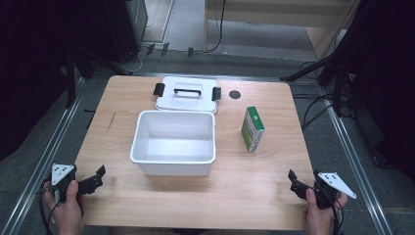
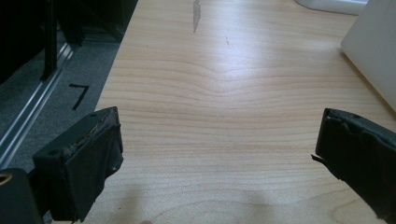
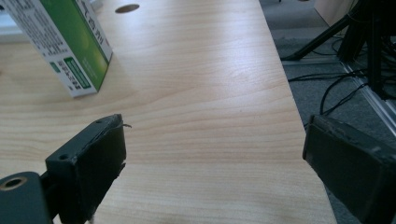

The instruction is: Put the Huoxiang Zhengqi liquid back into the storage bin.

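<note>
My left gripper [image 1: 95,177] sits at the near left corner of the wooden table [image 1: 254,191], its jaws spread wide with nothing between them but bare wood; in the left gripper view the two black fingers [image 2: 88,163] stand far apart over the grain, touching nothing that I can see. My left hand [image 1: 68,205] wraps the handle from the near edge, and the grey three-cornered plate [image 1: 59,171] rides on top. Over on the near right corner, my right gripper [image 1: 295,182] is the same story: jaws gaping, empty, held in my right hand [image 1: 320,215]. In the right gripper view its fingers [image 3: 93,163] frame open tabletop, with the table's right edge running between them toward the far side. The white tub [image 1: 173,143] stands open in the middle of the table, far and right of my left fingers, well apart from them; its pale wall [image 2: 373,51] edges into the right of the left gripper view. Behind it, at the far side, lies the white lid [image 1: 187,94], just touching or overlapping the tub's far rim, with a black handle and black clips on each end. The green and white box [image 1: 252,129] stands upright right of the tub, far and left of my right fingers, well apart from them. A dark round hole [image 1: 235,94] sits in the table near the lid's right end.
</note>
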Action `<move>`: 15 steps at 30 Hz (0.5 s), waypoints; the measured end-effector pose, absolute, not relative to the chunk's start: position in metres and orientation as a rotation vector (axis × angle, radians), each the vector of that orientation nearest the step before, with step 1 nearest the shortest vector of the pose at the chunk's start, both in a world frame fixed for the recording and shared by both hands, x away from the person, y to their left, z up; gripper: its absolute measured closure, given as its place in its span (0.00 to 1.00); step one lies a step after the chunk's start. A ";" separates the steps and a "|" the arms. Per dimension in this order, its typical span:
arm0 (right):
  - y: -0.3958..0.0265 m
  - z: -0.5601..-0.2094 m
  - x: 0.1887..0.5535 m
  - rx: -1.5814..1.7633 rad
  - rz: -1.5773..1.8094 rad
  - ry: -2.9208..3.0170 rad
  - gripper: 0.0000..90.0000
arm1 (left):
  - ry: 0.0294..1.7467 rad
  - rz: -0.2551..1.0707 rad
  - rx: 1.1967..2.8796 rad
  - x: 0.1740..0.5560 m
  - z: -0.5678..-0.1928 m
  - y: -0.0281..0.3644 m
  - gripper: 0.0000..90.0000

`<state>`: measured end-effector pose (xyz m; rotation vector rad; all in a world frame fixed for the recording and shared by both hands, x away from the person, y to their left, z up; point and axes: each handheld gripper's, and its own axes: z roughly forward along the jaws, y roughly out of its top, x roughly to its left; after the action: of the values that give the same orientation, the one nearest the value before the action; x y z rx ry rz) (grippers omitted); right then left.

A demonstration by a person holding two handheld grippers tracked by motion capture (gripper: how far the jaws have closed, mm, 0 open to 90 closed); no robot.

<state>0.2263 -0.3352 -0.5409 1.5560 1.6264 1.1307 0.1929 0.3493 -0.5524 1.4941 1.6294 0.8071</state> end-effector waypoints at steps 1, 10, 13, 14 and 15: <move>-0.335 -0.541 0.226 1.556 1.131 1.626 0.07 | 1.625 0.807 1.494 0.192 -0.552 0.349 0.02; -0.327 -0.536 0.227 1.535 1.096 1.801 0.09 | 1.630 0.809 1.484 0.192 -0.552 0.351 0.02; -0.322 -0.531 0.230 1.530 1.035 1.863 0.09 | 1.630 0.808 1.487 0.192 -0.552 0.351 0.02; -0.320 -0.527 0.231 1.521 1.015 1.890 0.09 | 1.628 0.807 1.487 0.192 -0.552 0.351 0.01; -0.319 -0.525 0.232 1.521 0.996 1.907 0.09 | 1.629 0.805 1.483 0.192 -0.552 0.351 0.02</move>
<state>0.2323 -0.3188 -0.5247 1.5209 1.9070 0.9956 0.1918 0.3508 -0.5524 1.4831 1.6286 0.8050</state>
